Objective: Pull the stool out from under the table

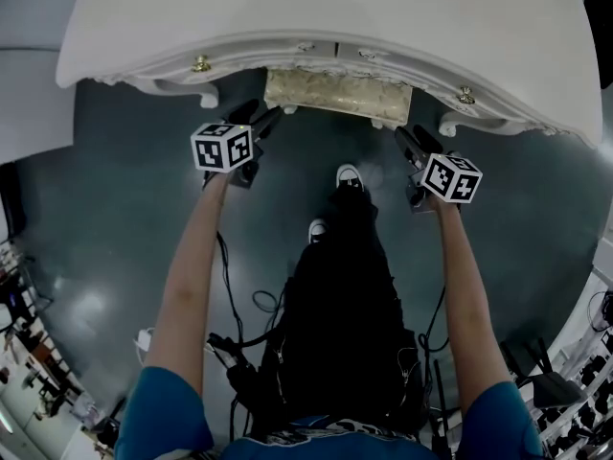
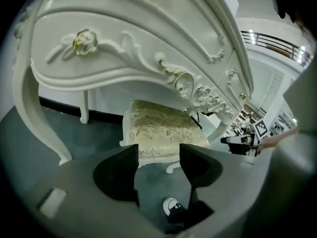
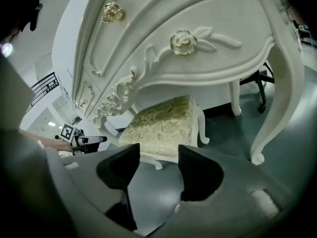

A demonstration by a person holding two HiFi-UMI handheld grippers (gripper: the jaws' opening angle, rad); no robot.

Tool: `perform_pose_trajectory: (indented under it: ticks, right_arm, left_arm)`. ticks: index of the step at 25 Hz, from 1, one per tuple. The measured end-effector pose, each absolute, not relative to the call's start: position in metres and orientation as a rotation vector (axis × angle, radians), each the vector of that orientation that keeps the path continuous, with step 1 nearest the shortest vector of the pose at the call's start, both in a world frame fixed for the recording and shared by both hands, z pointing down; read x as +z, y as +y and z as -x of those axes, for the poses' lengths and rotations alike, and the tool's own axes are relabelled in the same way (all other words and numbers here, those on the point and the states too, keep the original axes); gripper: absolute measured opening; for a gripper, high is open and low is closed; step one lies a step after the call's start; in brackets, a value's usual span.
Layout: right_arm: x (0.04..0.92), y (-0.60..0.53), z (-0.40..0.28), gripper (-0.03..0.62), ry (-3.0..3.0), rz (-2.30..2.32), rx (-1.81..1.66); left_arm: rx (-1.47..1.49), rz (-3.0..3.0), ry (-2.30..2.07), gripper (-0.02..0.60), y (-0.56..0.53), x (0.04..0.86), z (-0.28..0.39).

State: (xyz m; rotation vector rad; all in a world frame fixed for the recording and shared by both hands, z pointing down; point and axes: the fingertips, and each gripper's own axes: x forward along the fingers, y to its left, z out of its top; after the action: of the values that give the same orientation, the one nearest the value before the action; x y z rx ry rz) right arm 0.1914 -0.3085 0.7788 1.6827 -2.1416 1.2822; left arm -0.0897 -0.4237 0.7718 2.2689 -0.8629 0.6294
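Both arms are stretched forward and down, bare from the elbows, with blue short sleeves (image 1: pixel 163 415) worn at the shoulders. The left forearm (image 1: pixel 192 276) is held at the left and the right forearm (image 1: pixel 469 286) at the right, well apart and nearly parallel. The left gripper (image 1: pixel 268 118) is pointed far and slightly rightward, its marker cube (image 1: pixel 222 147) turned upward; in the left gripper view, its jaws (image 2: pixel 158 155) are seen parted. The right gripper (image 1: pixel 409 139) is pointed far and slightly leftward, and its jaws (image 3: pixel 158 155) are likewise parted. Between the arms, dark-trousered legs (image 1: pixel 345 324) are seen, one shoe (image 1: pixel 350 175) set farther than the other.
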Motion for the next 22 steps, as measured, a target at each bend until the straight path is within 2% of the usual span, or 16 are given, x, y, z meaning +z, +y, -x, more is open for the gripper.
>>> perform_pose_trajectory:
  ticks: [7,12,19,21,22]
  right_arm:
    - [0.817,-0.338,-0.204,0.346,-2.118,-1.766,1.434]
    - [0.839,-0.340,-0.204,0.377,-2.110,-1.744,1.503]
    - [0.851,-0.343,-0.201,0.377,-2.121,-1.697,1.590]
    - [0.854,-0.344,-0.196,0.326,-2.099,-1.665,1.554]
    - [0.855,-0.345,-0.195,0.325,-2.079,-1.658,1.538]
  left_arm:
    - [0.509,-2.129,-0.828,0.328,-0.454,0.818,0.086]
    - [0.455,-2.056,-0.864,0.337,-0.464,0.844,0.092]
    - [0.270,-1.938,-0.771,0.393,-0.467,0.852,0.079]
    - [0.282,-1.927,-0.752,0.390,-0.465,0.856,0.074]
    - [0.282,-1.926,-0.754,0.388,-0.465,0.857,0.074]
